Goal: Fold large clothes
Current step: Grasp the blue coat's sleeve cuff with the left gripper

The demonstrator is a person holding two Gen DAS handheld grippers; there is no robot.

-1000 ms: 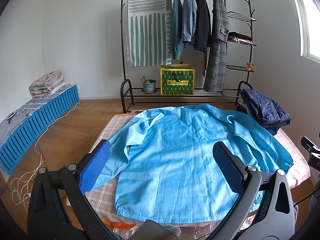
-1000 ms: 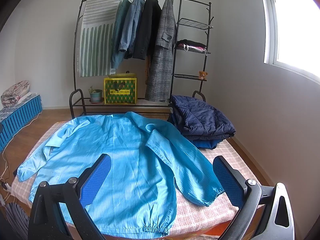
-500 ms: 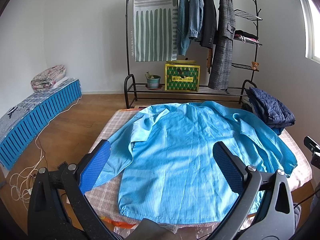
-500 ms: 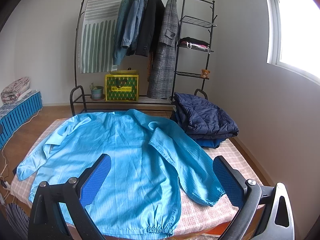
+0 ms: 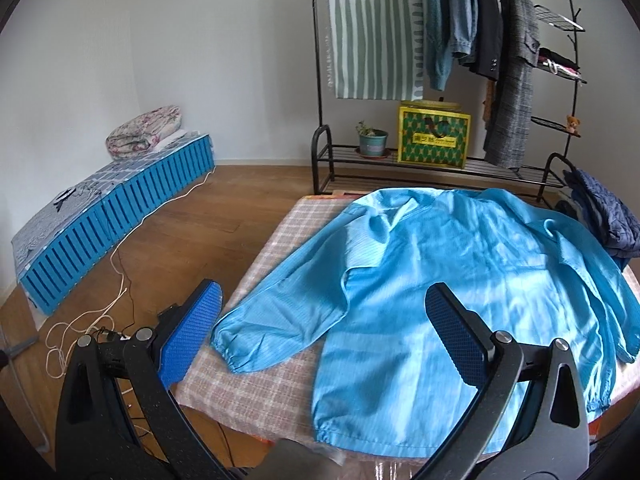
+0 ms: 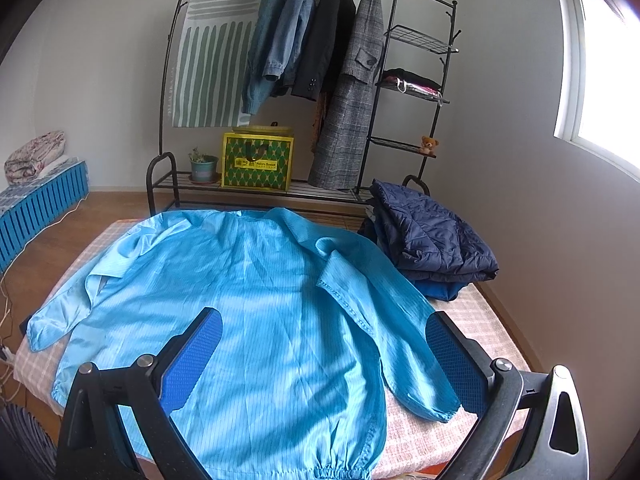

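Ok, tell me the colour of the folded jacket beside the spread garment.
Dark navy, quilted folded jacket; right wrist view shows it best.

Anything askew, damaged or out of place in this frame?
Nothing stands out. The blue jacket lies flat and unfolded on the checked table, sleeves spread, no visible damage. Both tongs, left and right, are open and hold nothing.

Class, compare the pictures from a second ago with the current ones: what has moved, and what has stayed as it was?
The left tool has swung toward the left, so its view now takes in the jacket's left sleeve cuff and more floor. The right tool has barely shifted. Both tools stay open and hold nothing. The jacket, the dark folded pile and the clothes rack are unchanged.
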